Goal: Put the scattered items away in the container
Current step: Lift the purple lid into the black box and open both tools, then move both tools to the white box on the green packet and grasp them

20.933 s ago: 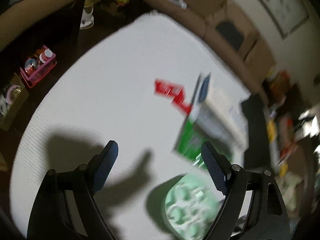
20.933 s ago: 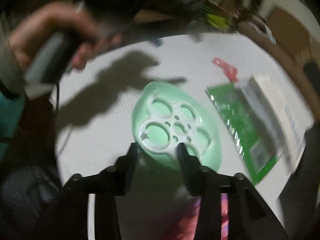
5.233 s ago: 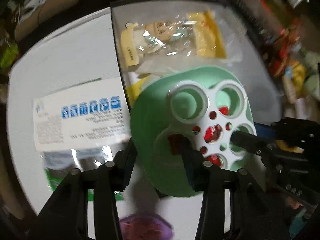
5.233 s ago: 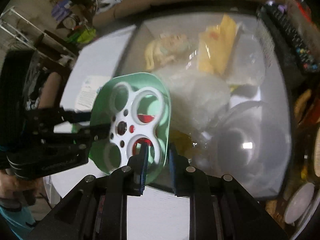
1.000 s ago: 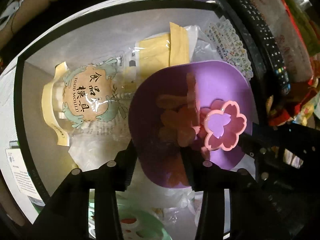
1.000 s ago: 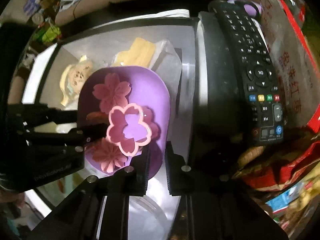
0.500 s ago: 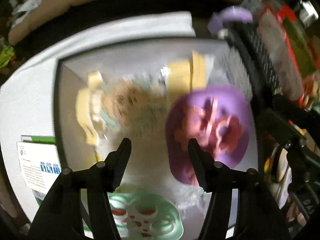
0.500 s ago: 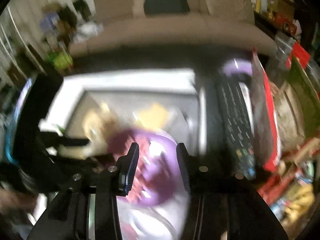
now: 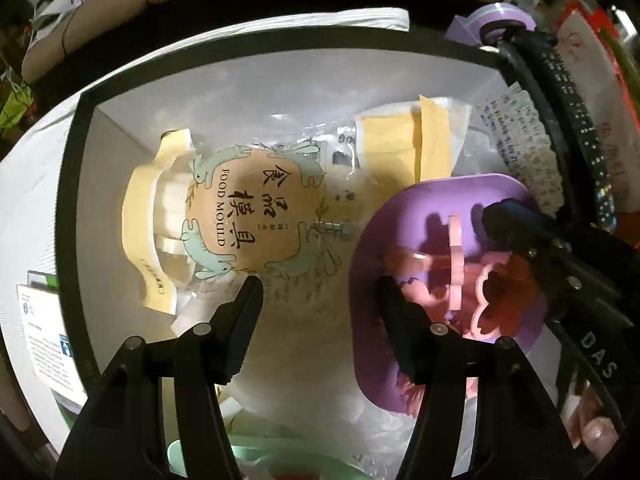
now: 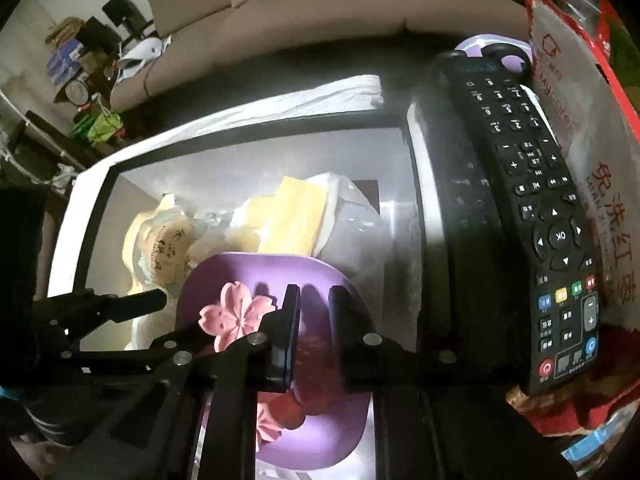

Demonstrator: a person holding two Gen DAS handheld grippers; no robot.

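Note:
The container is a black-rimmed box (image 9: 76, 168) with grey walls, also in the right wrist view (image 10: 256, 148). Inside lie a "Food Mould" packet (image 9: 248, 216), yellow-taped bags (image 9: 400, 144) and the purple tray (image 9: 400, 240) with pink flower cutters (image 9: 456, 264). The tray rests in the box's right part (image 10: 240, 276). My left gripper (image 9: 318, 300) is open above the box, beside the tray's left edge. My right gripper (image 10: 314, 300) hangs over the tray, jaws slightly apart, holding nothing. A green tray (image 9: 256, 460) lies at the box's near end.
A black remote control (image 10: 532, 208) lies along the box's right rim. Red snack bags (image 10: 584, 128) sit beyond it. A white-labelled green packet (image 9: 36, 320) lies on the white table left of the box. A sofa (image 10: 320, 4) stands behind.
Both grippers let go of the purple tray and pulled back; it now rests in the box. My left gripper's jaws opened wide.

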